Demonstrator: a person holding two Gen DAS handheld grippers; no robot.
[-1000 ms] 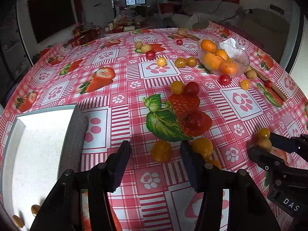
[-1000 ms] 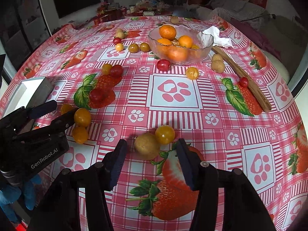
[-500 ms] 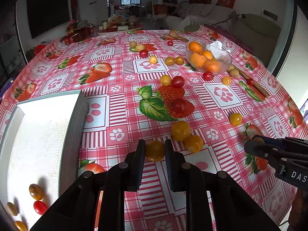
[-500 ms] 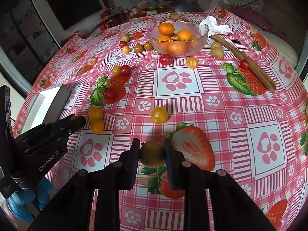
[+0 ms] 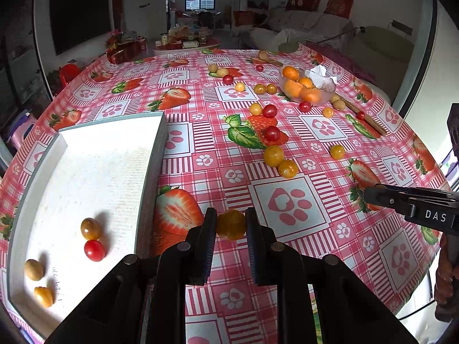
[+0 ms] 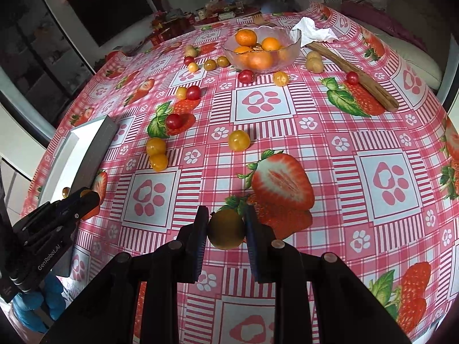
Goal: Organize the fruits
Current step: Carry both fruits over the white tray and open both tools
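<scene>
My left gripper [image 5: 231,223] is shut on a yellow-orange cherry tomato [image 5: 231,224] and holds it above the tablecloth, just right of the white tray [image 5: 71,177]. The tray holds several small fruits, among them a red tomato [image 5: 94,250]. My right gripper [image 6: 226,228] is shut on a brownish-yellow round fruit [image 6: 226,229] above the cloth near the front edge. It also shows at the right of the left wrist view [image 5: 373,195]. The left gripper shows at the lower left of the right wrist view [image 6: 86,197].
Loose tomatoes lie mid-table: two yellow ones [image 5: 274,155], a red one [image 5: 272,133], another yellow one [image 6: 239,140]. A glass bowl [image 6: 287,54] of oranges stands at the back, with a white tissue [image 6: 312,33] and a wooden stick [image 6: 352,71] beside it. The table edge is close on the right.
Both grippers closed on their fruits, lifted them and drew back from the table. The left one moved toward the tray, so more of the tray now shows.
</scene>
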